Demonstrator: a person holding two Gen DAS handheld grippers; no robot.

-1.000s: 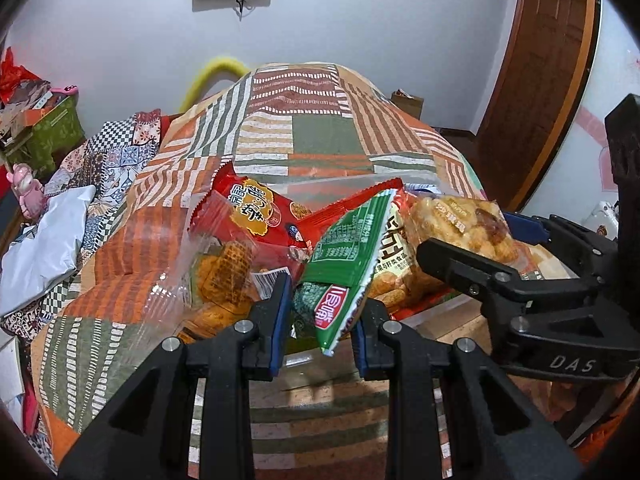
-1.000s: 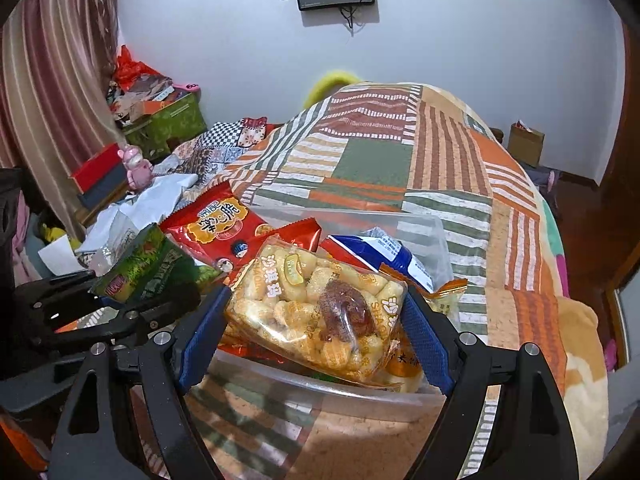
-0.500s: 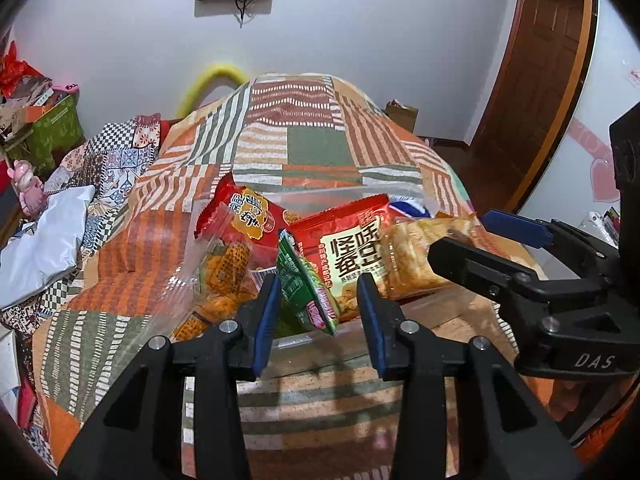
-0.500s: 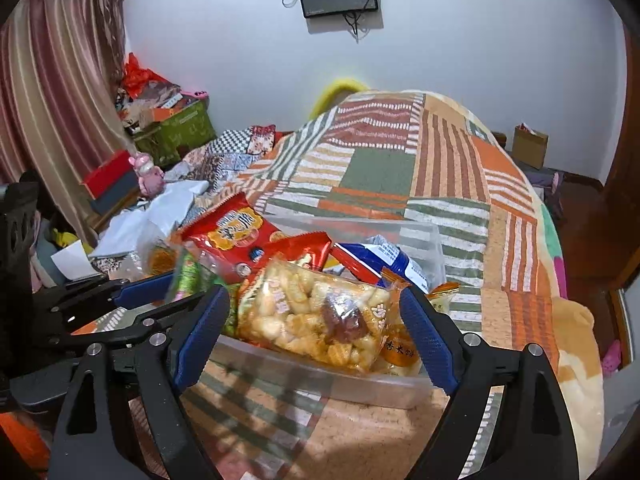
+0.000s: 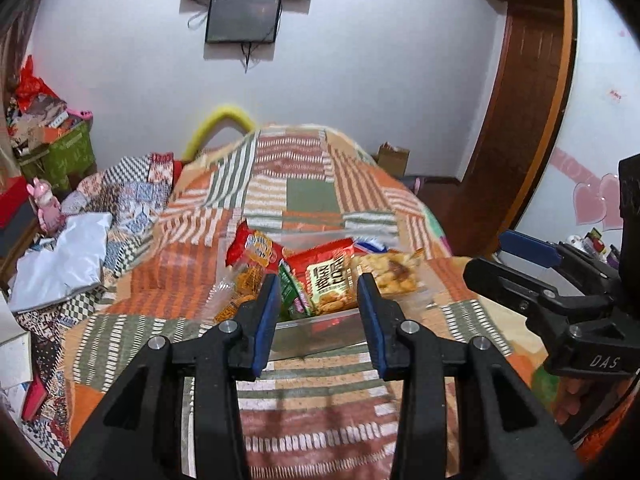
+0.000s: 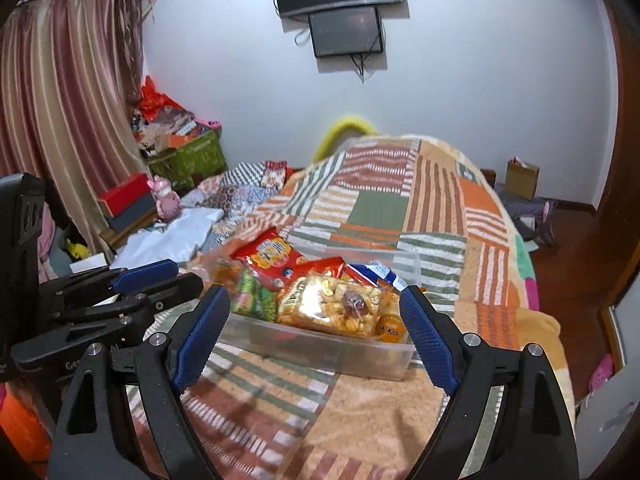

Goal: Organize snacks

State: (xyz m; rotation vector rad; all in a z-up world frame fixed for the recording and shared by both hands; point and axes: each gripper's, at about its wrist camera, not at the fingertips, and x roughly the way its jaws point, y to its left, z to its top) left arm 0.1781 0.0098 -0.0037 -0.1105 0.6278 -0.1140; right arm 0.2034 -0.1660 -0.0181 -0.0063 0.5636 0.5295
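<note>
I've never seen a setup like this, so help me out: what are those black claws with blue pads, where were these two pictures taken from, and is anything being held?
No robot here: a person holds a two-finger clamp in each hand, each with its own camera looking along its fingers. One picture comes from the left gripper, the other from the right gripper; each also sees the other at its edge. Ahead, on a patchwork bedspread, sits a clear plastic tub piled with snack bags, including a see-through bag of puffs. Nothing is held: the left jaws are opening, the right stand wide.
</note>
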